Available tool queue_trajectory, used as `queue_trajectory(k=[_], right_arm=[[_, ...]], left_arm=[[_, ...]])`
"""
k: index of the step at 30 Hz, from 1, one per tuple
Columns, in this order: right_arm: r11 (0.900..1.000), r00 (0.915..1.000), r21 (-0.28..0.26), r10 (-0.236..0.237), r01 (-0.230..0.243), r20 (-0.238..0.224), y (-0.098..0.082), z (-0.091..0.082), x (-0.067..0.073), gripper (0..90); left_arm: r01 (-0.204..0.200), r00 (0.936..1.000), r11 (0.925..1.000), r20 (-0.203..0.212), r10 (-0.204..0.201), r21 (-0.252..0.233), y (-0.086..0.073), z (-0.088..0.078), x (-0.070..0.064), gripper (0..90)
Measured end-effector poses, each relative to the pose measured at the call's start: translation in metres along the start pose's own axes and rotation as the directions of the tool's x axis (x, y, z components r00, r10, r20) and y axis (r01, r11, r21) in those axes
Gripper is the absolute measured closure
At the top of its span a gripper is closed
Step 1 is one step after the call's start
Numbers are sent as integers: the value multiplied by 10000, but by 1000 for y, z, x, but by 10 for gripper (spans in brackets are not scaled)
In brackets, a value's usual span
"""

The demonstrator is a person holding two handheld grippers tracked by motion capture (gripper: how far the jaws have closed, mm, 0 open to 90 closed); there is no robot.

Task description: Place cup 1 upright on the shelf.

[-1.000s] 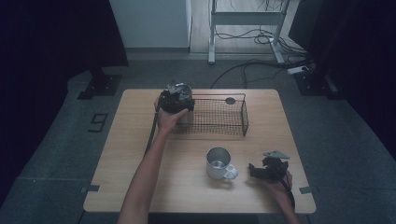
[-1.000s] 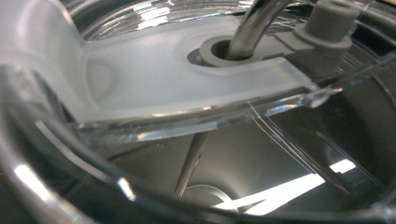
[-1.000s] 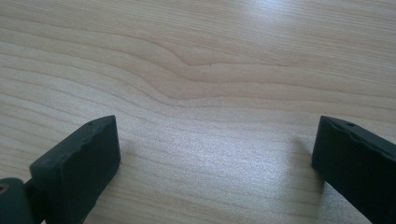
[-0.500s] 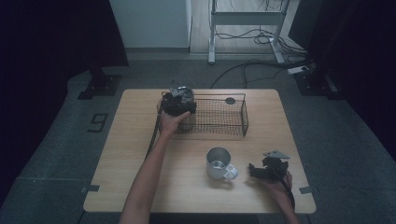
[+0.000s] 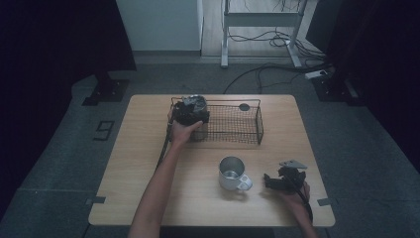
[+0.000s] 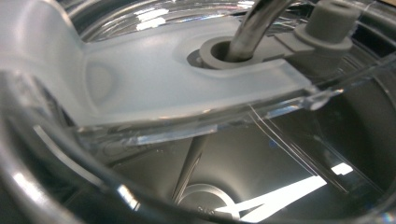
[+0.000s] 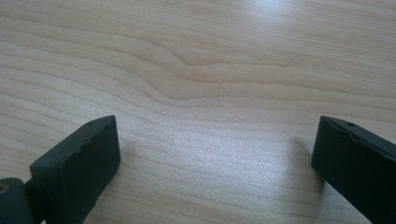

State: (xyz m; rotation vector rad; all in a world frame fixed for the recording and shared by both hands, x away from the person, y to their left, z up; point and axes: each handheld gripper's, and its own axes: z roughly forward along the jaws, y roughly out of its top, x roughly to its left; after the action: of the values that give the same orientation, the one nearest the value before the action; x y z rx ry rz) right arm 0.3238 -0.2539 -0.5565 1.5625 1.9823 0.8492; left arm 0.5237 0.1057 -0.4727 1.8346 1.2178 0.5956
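A person's left hand holds my left gripper (image 5: 190, 113) at the left end of a black wire basket (image 5: 233, 130). A clear round lid (image 5: 195, 102) rides at its tip. In the left gripper view that lid (image 6: 187, 84) is pressed close to the camera, with a frosted flap and a metal straw (image 6: 254, 23) through its hole, and it hides the jaws. My right gripper (image 5: 270, 181) rests near the table's front right. Its jaws stand wide open over bare wood (image 7: 215, 158). A metal mug (image 5: 232, 173) stands just left of it.
A small dark round thing (image 5: 244, 106) lies at the basket's far side. The wooden table (image 5: 138, 163) has open room on its left half. Cables and a metal stand sit on the floor beyond the table.
My left gripper and the lid have shifted slightly right and toward the person, along the basket's left end. The right gripper and the mug have not moved.
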Motion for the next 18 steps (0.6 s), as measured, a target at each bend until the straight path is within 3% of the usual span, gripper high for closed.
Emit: queue_trajectory(k=[12, 18], right_arm=[[10000, 10000, 4, 11, -11, 2, 0, 0, 0, 7], [10000, 10000, 3, 13, -13, 3, 0, 0, 0, 7]], left_arm=[[-195, 9998, 9998, -88, 195, -62, -6, -3, -5, 39], [-51, 9999, 9999, -97, 50, -115, -8, -5, -5, 34]])
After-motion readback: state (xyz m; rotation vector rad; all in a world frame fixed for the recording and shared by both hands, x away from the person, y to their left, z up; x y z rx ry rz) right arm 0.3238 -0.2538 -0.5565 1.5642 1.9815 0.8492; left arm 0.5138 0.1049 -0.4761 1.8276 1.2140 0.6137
